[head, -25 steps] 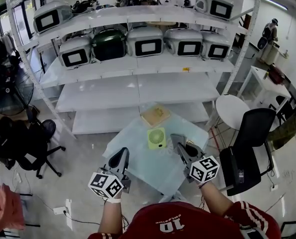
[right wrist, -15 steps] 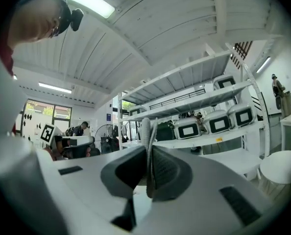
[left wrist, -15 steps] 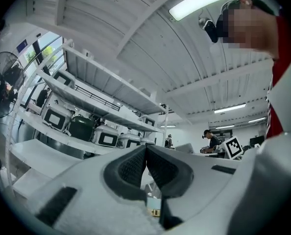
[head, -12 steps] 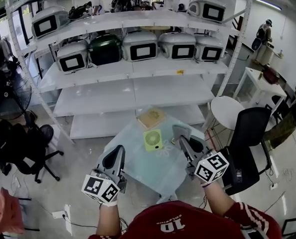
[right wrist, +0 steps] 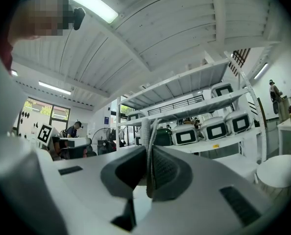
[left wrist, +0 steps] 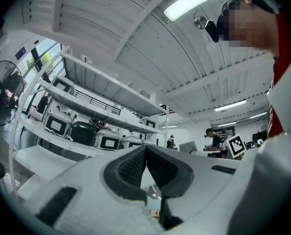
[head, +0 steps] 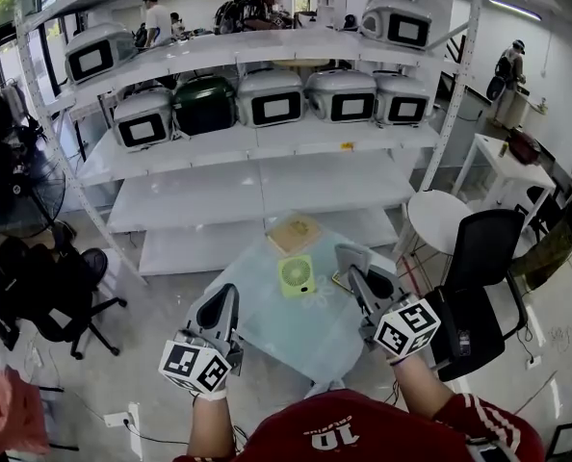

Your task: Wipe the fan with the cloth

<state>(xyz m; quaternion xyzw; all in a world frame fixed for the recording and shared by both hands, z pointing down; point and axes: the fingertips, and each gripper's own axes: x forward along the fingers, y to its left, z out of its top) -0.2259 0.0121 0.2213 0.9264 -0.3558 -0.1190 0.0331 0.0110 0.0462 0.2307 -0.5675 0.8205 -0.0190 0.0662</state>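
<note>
- My left gripper [head: 225, 299] hangs over the table's [head: 305, 340] near-left edge, at about 7 o'clock from the fan [head: 297, 275] and well apart from it.
- In the left gripper view its tongs [left wrist: 145, 151] are pressed together, pad against pad, and I see nothing between them.
- My right gripper [head: 356, 275] sits at about 3 o'clock from the fan, near it but not touching.
- In the right gripper view its tongs [right wrist: 149, 153] pinch the cloth [right wrist: 148, 131], a thin grey strip that sticks up past the tips.
- In the head view the cloth [head: 347, 255] shows as a pale flap at the right gripper's tip, clear of the fan.
- The fan is small and light green. It stands on the glass table towards the far side, dead ahead of me at 12 o'clock.
- A tan square [head: 294, 231] lies just beyond the fan, at the fan's 12 o'clock by the far table edge. I cannot tell whether the two touch.
- White shelves [head: 257, 186] stand behind the table.
- A black chair [head: 479, 258] stands at 3 o'clock of the table.
- A floor fan [head: 16, 186] stands far off at 9 o'clock.
</note>
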